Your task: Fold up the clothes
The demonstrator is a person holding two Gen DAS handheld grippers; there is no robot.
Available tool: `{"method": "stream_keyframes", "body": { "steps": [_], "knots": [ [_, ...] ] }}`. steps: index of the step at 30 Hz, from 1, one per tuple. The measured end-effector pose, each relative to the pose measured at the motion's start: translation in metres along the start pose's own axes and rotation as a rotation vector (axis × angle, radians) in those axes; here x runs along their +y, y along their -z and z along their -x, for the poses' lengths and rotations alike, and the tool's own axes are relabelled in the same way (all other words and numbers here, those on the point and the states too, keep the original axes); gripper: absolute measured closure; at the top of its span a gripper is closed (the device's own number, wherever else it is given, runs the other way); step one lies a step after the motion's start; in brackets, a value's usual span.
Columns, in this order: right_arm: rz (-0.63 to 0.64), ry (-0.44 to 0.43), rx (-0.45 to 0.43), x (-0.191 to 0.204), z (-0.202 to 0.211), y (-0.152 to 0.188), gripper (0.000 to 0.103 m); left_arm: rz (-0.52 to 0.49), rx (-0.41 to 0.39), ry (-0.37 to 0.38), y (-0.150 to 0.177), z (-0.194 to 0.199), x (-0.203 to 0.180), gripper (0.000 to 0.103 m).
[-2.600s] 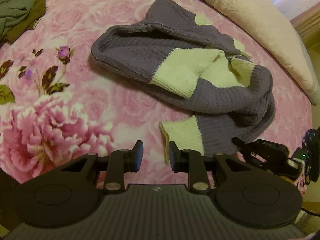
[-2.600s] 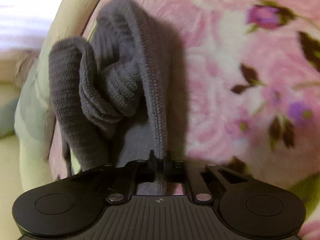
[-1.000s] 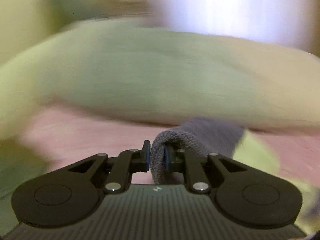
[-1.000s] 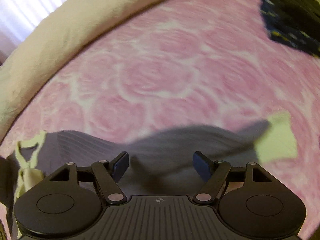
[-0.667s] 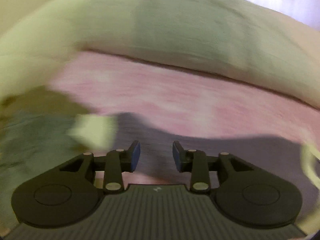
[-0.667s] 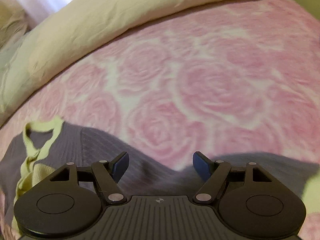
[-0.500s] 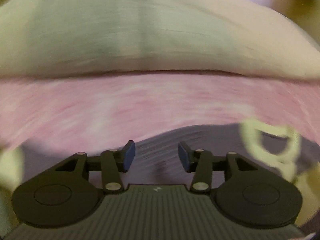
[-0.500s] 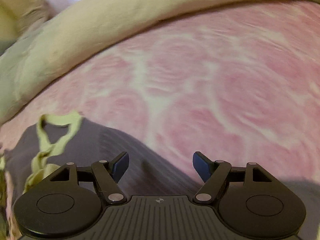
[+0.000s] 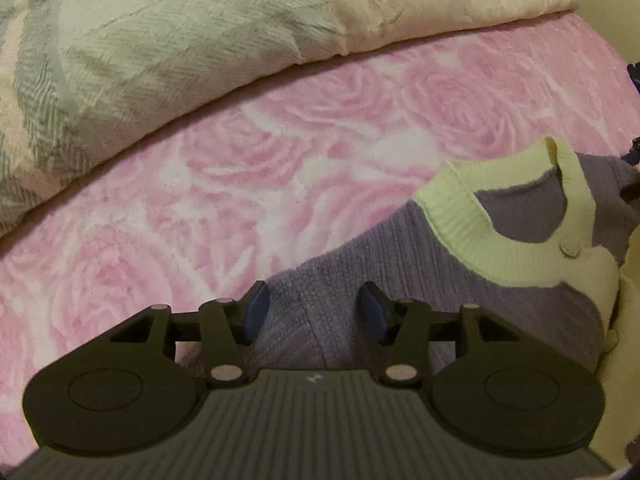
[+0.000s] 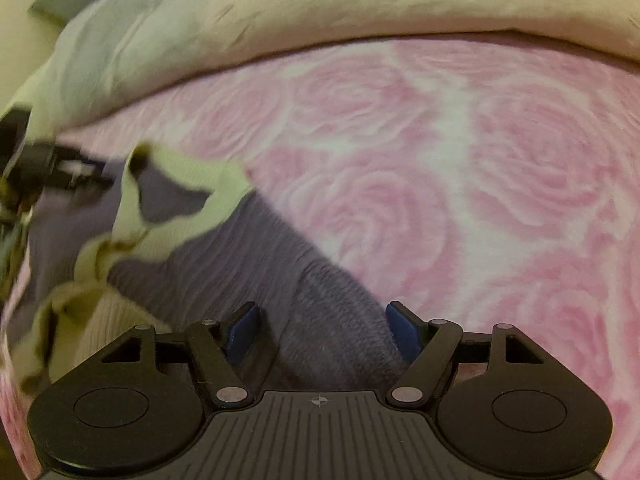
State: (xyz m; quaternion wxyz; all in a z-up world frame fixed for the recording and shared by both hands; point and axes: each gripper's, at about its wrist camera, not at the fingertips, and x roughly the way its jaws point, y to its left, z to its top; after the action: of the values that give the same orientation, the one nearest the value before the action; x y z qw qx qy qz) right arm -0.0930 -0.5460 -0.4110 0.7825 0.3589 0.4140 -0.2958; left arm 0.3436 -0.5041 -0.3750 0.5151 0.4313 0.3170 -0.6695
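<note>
Below both cameras, a grey knit sweater (image 9: 360,256) with a pale yellow collar (image 9: 468,228) is spread on the bed, which is covered by a pink rose-patterned blanket (image 9: 240,168). A cream and green quilt (image 9: 180,28) is bunched along the far edge of the blanket.

The left gripper (image 9: 314,312) is pointed steeply down over the sweater's shoulder area, just left of the collar as seen from the left wrist. Its jaws are spread and widening; grey knit is seen between them, but no pad is pressed on it.

The right gripper (image 10: 320,328) is held over a grey shoulder or sleeve part (which of the two cannot be told) at the other side of the collar (image 10: 176,184). Its jaws are spread yet narrowing, with a ridge of knit lying between the blue pads (image 10: 402,330); contact with the right pad cannot be settled. At the left edge of the right wrist view, the left gripper (image 10: 68,168) is glimpsed, blurred.
</note>
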Motion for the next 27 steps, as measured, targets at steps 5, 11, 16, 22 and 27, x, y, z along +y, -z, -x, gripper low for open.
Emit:
{"method": "stream_keyframes", "body": {
  "steps": [5, 11, 16, 22, 27],
  "knots": [
    [0.022, 0.003, 0.033, 0.002, -0.001, -0.002, 0.041, -0.054, 0.011, -0.010, -0.010, -0.008, 0.001, 0.051],
    [0.076, 0.039, 0.023, 0.016, 0.001, -0.002, 0.088, -0.113, -0.004, -0.014, -0.009, -0.009, -0.013, 0.086],
    [0.142, 0.148, -0.127, 0.029, 0.033, -0.013, 0.090, -0.045, -0.110, -0.059, -0.027, 0.023, -0.010, 0.089],
    [0.237, 0.339, -0.328, 0.016, 0.064, -0.080, 0.088, 0.158, -0.303, -0.110, -0.089, 0.048, 0.009, 0.082],
    [0.091, 0.340, -0.299, -0.007, 0.064, -0.117, 0.042, 0.223, -0.207, -0.156, -0.092, 0.039, -0.005, 0.067]
  ]
}}
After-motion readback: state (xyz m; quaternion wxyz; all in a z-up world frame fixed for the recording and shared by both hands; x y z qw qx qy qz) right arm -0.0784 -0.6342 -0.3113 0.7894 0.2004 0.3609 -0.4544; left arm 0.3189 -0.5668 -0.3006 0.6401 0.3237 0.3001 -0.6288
